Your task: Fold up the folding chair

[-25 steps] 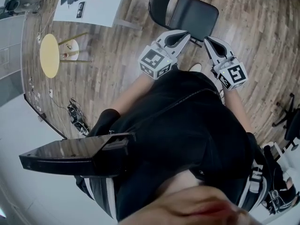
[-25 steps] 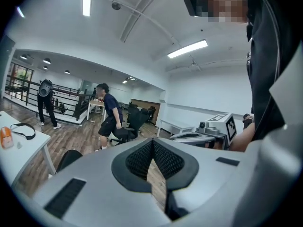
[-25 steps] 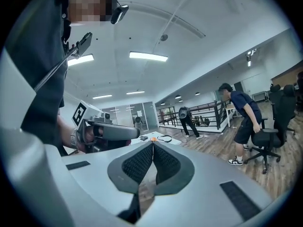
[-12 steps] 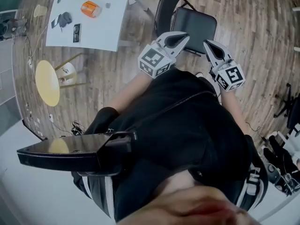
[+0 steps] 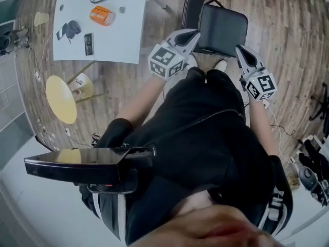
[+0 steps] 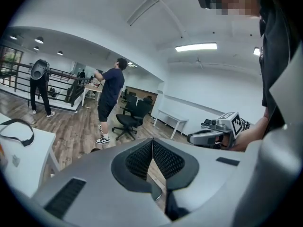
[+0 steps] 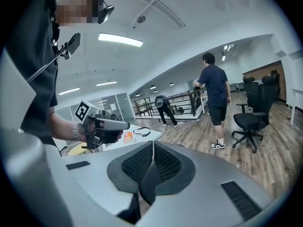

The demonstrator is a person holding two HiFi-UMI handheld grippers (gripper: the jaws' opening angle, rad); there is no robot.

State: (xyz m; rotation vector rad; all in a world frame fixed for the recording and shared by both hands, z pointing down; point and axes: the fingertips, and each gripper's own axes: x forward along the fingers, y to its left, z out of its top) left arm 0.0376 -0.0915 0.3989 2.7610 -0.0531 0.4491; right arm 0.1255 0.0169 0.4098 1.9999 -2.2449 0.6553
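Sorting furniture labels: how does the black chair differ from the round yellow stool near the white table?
The chair is black with a squarish seat and a backrest; the stool has a round yellow top and no back. The chair stands unfolded in front of the person; the stool stands off to the left by the table. Both rest on the wood floor.

The head view looks steeply down onto the folding chair and floor; both gripper views face level across the room, sharing a standing person.
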